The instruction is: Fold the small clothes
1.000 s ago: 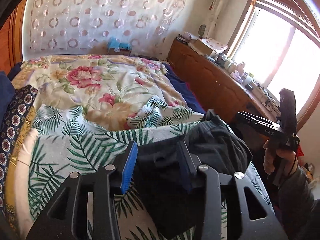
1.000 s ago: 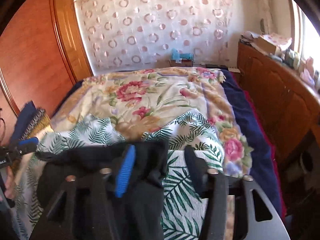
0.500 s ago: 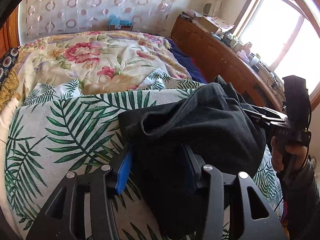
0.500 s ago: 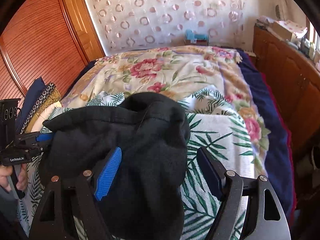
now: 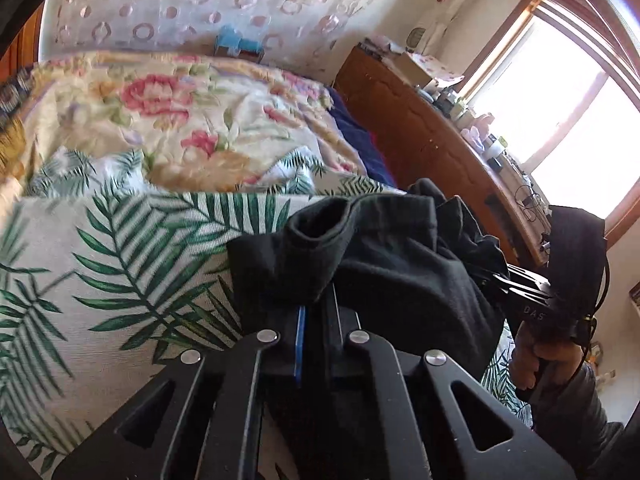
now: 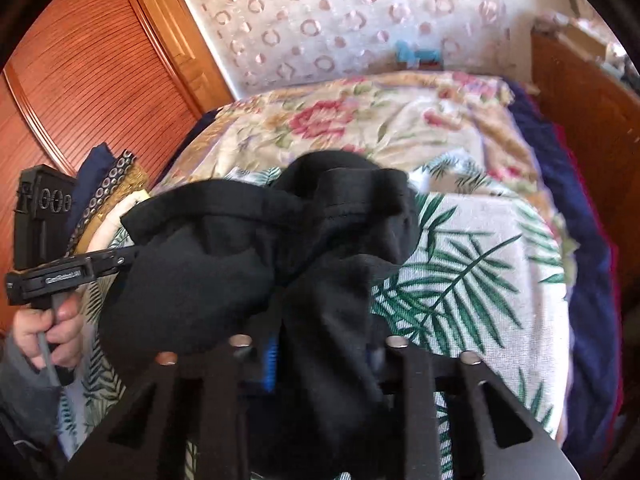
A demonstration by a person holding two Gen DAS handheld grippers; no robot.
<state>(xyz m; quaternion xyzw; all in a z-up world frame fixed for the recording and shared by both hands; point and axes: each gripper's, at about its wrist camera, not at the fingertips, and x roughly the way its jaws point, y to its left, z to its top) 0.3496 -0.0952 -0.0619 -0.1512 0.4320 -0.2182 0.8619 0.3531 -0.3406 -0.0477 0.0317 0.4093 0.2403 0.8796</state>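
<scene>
A small black garment (image 5: pixel 384 264) hangs bunched between both grippers above the palm-leaf cloth (image 5: pixel 120 264) on the bed. My left gripper (image 5: pixel 318 308) is shut on its left edge, jaws pressed together on the fabric. My right gripper (image 6: pixel 320 344) is shut on the garment (image 6: pixel 256 264) too, its fingertips buried in the black cloth. The right gripper also shows at the right of the left wrist view (image 5: pixel 532 300), and the left gripper at the left of the right wrist view (image 6: pixel 72 272).
A floral bedspread (image 5: pixel 192 120) covers the bed beyond. A wooden dresser (image 5: pixel 424 136) with clutter runs along the right under a bright window. Folded cloths (image 6: pixel 108 188) lie stacked by the wooden wardrobe (image 6: pixel 80 80) on the left.
Both grippers went from open around the black garment to shut on it. The garment has been lifted and bunched up between them.
</scene>
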